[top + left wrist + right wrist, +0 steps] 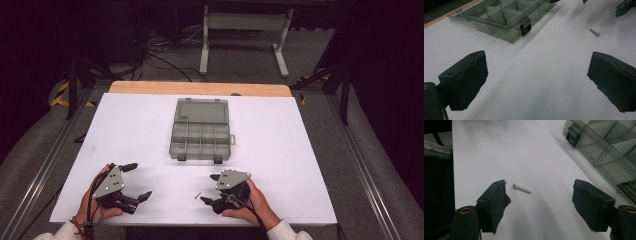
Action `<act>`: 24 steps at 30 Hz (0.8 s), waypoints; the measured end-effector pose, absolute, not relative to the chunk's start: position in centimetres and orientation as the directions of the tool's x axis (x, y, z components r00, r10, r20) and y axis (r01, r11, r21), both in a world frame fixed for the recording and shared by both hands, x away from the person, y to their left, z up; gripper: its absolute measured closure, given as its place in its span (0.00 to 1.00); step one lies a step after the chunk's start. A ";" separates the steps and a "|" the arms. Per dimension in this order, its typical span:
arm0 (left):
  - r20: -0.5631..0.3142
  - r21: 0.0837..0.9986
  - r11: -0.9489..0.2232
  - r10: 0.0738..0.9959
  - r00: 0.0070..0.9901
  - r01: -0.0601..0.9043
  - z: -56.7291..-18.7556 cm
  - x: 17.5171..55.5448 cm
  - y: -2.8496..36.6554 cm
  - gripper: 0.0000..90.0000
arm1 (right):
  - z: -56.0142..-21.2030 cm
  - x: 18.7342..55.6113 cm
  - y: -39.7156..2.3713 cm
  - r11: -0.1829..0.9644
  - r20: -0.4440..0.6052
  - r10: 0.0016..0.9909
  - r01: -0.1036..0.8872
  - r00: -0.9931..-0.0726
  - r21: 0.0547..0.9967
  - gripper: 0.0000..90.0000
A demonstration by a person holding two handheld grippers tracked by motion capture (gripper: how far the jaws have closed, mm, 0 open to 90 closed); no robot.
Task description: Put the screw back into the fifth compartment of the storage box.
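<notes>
Two hand-held grippers rested low over the near edge of a white table top (300, 150), one toward each near corner. The left gripper (134, 181) sat by the near left corner with its jaws spread wide and nothing between them; in its own view bare white surface lay between the two black pads (466, 80). The right gripper (210, 189) hovered closer to the middle of the near edge, its jaws open but somewhat narrower, and they gripped nothing.

The small metal screw (198, 195) lay flat on the white surface near the near edge, between the two grippers and just beside the right gripper's jaws. In the right gripper view the screw (521, 188) lay just ahead of the jaws, close to the pad at the left of that view, apart from it and not clamped.

A translucent grey compartment box (201, 129) stood open at the middle of the table, well apart from the screw, its lid folded back toward the far edge and its black latches (525, 26) facing the near edge. Its divided cells looked empty as far as could be told.

A strip of bare wood (200, 88) showed along the table's far edge. Beyond lay grey carpet with loose cables (160, 50), the white legs of a stand (245, 25), and dark surroundings. Metal rails (45, 160) ran along both sides.
</notes>
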State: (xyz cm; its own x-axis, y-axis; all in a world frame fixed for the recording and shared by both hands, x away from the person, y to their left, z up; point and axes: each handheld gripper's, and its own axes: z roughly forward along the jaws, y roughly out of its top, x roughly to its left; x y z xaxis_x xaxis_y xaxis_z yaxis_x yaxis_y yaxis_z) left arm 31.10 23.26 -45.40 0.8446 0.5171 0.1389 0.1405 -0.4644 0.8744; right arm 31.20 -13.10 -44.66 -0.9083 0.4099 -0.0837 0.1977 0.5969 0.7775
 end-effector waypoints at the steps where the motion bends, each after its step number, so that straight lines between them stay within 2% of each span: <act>1: 0.135 0.875 -0.462 0.518 0.844 0.143 -45.4 31.1 23.3 0.04 | -44.8 31.2 -12.9 0.607 -0.080 0.397 0.196 -0.914 0.770 0.34; 5: 0.135 0.874 -0.465 0.515 0.847 0.143 -45.5 31.1 23.2 0.04 | -45.3 31.3 -12.1 0.625 -0.075 0.361 0.181 -0.930 0.760 0.38; 10: 0.140 0.871 -0.471 0.512 0.848 0.140 -45.5 31.1 23.1 0.04 | -45.8 31.7 -11.4 0.646 -0.080 0.336 0.167 -0.939 0.745 0.50; 24: 0.141 0.865 -0.482 0.506 0.851 0.143 -45.6 31.2 23.0 0.04 | -46.2 32.8 -10.3 0.663 -0.064 0.256 0.127 -0.965 0.737 0.71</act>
State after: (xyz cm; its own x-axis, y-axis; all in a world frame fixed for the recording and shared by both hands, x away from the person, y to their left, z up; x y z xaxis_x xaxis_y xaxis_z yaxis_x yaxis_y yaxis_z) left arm 31.18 23.03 -45.58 0.8512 0.5056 0.1410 0.1430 -0.4818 0.8645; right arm 32.84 -10.27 -46.24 -0.9646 0.2557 -0.0639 0.1270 0.6634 0.7374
